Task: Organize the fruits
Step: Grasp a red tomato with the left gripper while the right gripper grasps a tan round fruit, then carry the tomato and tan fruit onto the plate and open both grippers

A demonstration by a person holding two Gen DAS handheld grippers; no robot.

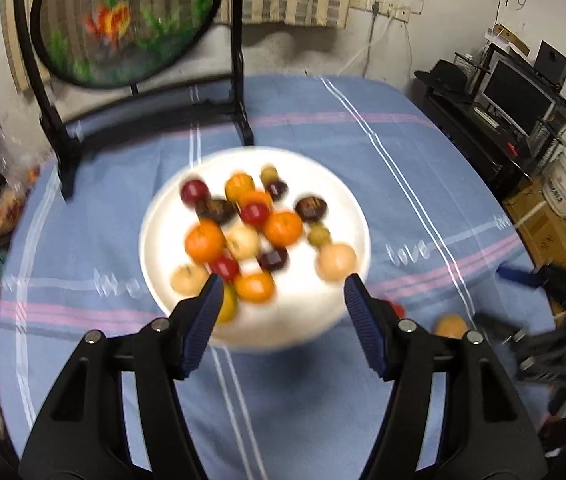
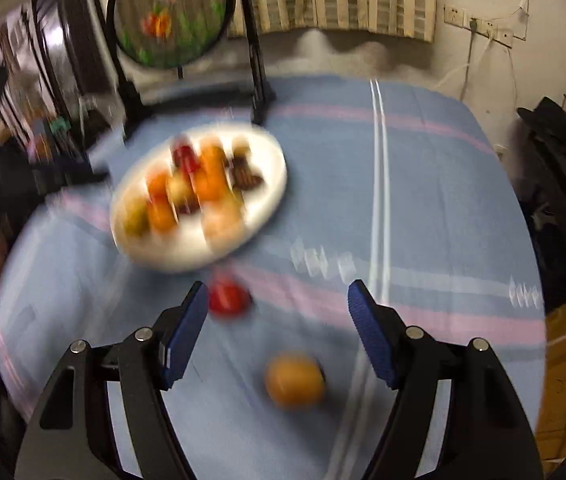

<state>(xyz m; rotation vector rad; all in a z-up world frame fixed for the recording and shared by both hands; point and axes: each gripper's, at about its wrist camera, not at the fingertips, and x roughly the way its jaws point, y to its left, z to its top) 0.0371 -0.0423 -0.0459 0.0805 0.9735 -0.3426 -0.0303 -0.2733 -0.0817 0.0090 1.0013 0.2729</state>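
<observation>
Plate: one white plate [image 1: 155,216], centre of the left wrist view, upper left of the right wrist view.
Fruits on plate: about five orange, three red, four dark, three pale and two green, blurred, so the count is rough.
Loose fruits: two on the blue striped tabletop [image 2: 423,184], a red fruit [image 2: 229,299] just below the plate and an orange fruit [image 2: 294,379] nearer the frame's bottom.
Left hand-held gripper [image 1: 279,294]: jaws apart, nothing between them, over the plate's near rim.
Right hand-held gripper [image 2: 278,300]: jaws apart, empty.
Edges: black stand [image 1: 239,64] behind the plate.
Open room: bare cloth right of the plate.
</observation>
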